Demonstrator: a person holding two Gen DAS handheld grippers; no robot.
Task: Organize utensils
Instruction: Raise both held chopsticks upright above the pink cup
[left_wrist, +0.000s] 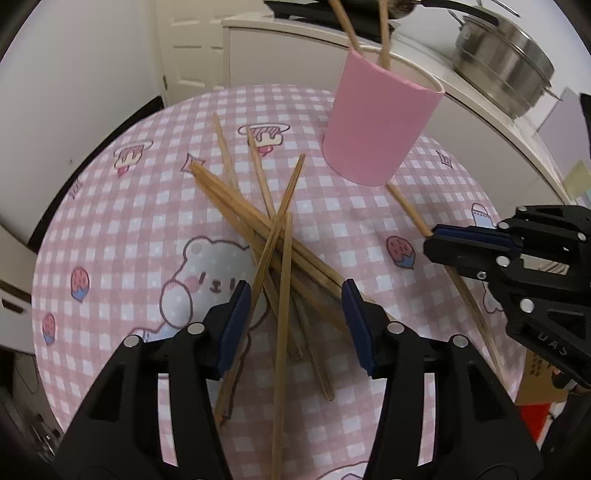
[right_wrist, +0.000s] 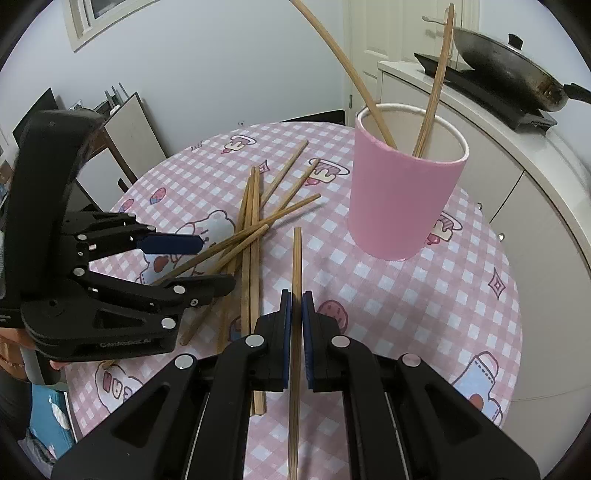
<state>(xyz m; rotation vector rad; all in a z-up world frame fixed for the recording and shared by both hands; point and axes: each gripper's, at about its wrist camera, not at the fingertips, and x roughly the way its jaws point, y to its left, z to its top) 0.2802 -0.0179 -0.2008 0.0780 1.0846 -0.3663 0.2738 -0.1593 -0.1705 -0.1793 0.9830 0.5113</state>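
Several wooden chopsticks (left_wrist: 258, 225) lie crossed in a loose pile on the pink checked tablecloth. My left gripper (left_wrist: 295, 295) hangs open right over the pile, with sticks running between its blue pads (left_wrist: 236, 321) but not pinched. From the right wrist view it (right_wrist: 216, 262) stands left of the pile (right_wrist: 251, 229). My right gripper (right_wrist: 296, 299) is shut on a single chopstick (right_wrist: 296, 258) that points toward the pink cup (right_wrist: 399, 199). The cup (left_wrist: 376, 125) stands upright at the far side and holds two chopsticks. The right gripper (left_wrist: 432, 240) shows at the right edge of the left wrist view.
The round table (right_wrist: 424, 314) ends close behind the cup. Behind it runs a white counter with a steel pot (left_wrist: 506, 66) and a dark wok (right_wrist: 509, 74) on a black cooktop. A white door stands at the back, and folded boards lean at far left.
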